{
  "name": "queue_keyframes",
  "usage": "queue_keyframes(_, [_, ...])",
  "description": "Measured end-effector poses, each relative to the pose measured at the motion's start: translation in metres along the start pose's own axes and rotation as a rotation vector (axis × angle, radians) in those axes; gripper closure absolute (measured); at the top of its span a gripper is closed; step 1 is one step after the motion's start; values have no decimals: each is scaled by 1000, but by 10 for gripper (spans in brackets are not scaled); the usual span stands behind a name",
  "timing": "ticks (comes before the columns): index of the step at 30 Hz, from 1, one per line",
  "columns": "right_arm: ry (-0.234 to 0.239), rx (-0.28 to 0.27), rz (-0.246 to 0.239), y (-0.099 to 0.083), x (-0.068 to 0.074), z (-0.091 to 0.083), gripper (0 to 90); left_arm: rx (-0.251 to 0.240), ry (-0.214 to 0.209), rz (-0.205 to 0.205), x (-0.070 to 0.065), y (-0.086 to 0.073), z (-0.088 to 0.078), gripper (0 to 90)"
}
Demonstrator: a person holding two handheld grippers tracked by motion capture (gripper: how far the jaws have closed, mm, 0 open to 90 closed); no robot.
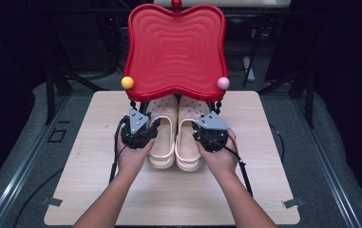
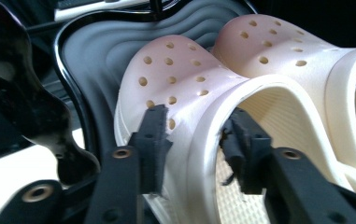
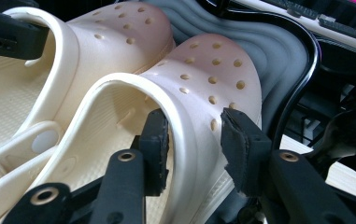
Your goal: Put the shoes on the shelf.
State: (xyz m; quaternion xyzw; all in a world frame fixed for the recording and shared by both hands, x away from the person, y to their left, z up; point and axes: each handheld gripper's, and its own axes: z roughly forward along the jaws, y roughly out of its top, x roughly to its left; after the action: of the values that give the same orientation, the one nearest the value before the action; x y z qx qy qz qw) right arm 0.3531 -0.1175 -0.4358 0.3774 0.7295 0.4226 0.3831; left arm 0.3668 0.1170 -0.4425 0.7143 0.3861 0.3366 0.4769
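Both grippers' jaws stand released — left gripper (image 1: pixel 146 127) astride the left clog (image 2: pixel 175 84), right gripper (image 1: pixel 198 129) astride the right clog (image 3: pixel 203 79).

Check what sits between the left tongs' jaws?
The outer side wall of the left cream perforated foam clog lies between the left tongs jaws, pads apart from it, in the left gripper view.

A red tray (image 1: pixel 176 50) with a wavy rim and ridged surface stands raised on a black frame over the far edge of the wooden table (image 1: pixel 169 199). A yellow ball (image 1: pixel 127 82) sits at its near left corner, a pink ball (image 1: pixel 223 83) at its near right corner, and a red knob (image 1: pixel 176 4) at the middle of its far edge. A lower tray (image 2: pixel 91 56), dark and ridged, lies beneath it. Grey floor (image 1: pixel 22 142) surrounds the table.
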Motion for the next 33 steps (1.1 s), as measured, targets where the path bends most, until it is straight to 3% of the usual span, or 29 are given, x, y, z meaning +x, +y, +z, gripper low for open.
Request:
queue_keyframes(11, [1, 4, -15, 1, 4, -6, 599, -24, -3, 1, -2, 0, -9, 536])
queue_keyframes(16, [1, -2, -23, 3, 5, -14, 597, -35, -12, -27, 1, 0, -16, 535])
queue_keyframes(23, [-4, -22, -28, 6, 6, -27, 598, -38, -36, -46, 3, 2, -30, 537])
queue_keyframes(28, [9, -48, -8, 9, 6, -47, 606, -35, -59, -62, 6, 3, -45, 546])
queue_keyframes(33, [18, -39, -4, 9, 7, -56, 608, -38, -65, -60, 7, 2, -53, 554])
